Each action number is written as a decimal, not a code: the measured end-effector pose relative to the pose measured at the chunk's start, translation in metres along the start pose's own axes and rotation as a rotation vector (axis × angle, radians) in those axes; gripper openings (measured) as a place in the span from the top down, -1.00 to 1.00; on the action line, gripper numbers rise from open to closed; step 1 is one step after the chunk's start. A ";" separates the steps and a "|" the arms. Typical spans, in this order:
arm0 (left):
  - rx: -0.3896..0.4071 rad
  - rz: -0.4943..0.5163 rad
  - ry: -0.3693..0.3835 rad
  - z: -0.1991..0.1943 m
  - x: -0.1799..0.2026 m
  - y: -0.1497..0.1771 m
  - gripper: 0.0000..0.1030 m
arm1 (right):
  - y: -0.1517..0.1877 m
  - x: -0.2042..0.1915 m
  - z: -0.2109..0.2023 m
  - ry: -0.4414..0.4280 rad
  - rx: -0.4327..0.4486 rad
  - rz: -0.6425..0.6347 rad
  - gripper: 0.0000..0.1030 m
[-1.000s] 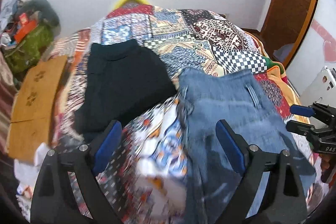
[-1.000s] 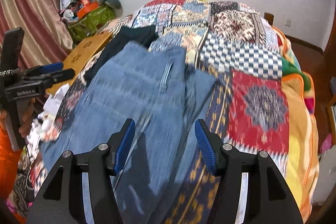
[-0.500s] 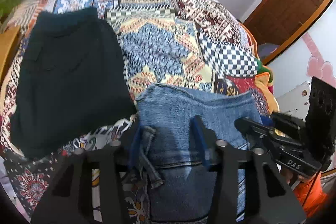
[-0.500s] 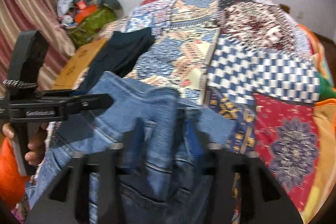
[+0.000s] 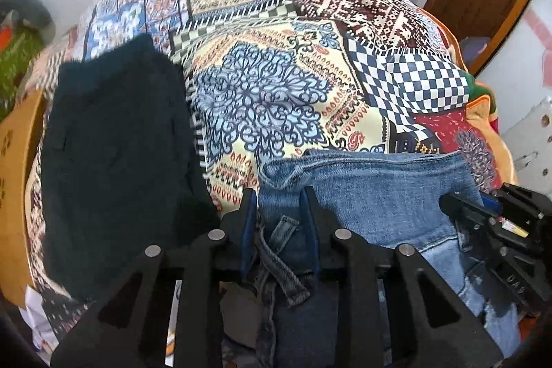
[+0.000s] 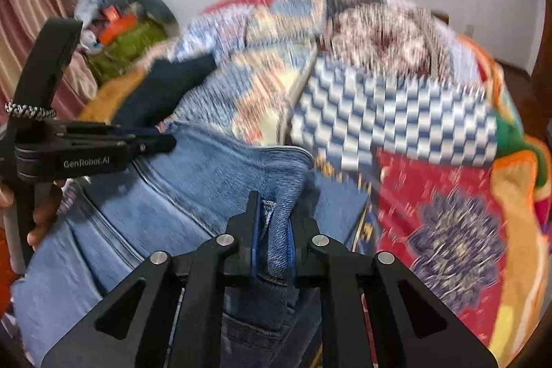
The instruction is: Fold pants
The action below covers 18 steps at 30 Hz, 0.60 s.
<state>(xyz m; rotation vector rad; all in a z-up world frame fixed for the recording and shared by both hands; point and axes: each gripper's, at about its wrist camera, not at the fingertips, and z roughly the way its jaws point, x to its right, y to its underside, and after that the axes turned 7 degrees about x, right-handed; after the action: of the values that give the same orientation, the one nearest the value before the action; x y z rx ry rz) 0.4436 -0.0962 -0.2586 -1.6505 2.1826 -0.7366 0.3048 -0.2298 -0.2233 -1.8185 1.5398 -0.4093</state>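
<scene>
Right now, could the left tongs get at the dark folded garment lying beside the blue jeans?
Probably not yet. The left tongs, which have just been closing, are clamped on the blue denim jeans. The dark folded garment lies uncovered on the patchwork bedspread, so the way is free once they let go.

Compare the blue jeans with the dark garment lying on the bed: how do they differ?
The blue jeans are faded denim; the dark garment is near-black. The jeans are pinched by both the left gripper and the right gripper; the dark garment lies untouched. Both rest on the patchwork bedspread.
</scene>
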 end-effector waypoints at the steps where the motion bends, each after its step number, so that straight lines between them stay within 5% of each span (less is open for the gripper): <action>1: 0.007 0.010 -0.014 -0.005 0.002 -0.001 0.43 | -0.001 0.000 -0.001 0.000 -0.001 0.005 0.78; 7: 0.059 0.089 -0.084 -0.051 0.009 0.003 0.28 | -0.012 -0.009 -0.040 0.053 -0.017 -0.035 0.61; 9: 0.105 0.094 -0.071 -0.074 0.012 0.010 -0.10 | -0.011 -0.006 -0.053 0.045 0.004 -0.034 0.47; 11: 0.131 0.100 -0.055 -0.090 0.017 0.018 -0.20 | -0.006 -0.010 -0.073 0.012 0.026 -0.031 0.12; 18: 0.077 0.161 -0.078 -0.099 0.033 0.065 -0.40 | 0.029 -0.034 -0.080 -0.051 -0.045 -0.084 0.03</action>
<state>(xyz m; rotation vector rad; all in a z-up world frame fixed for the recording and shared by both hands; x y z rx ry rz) 0.3296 -0.0934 -0.2123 -1.4235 2.1736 -0.6900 0.2239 -0.2239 -0.1804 -1.9192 1.4523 -0.3673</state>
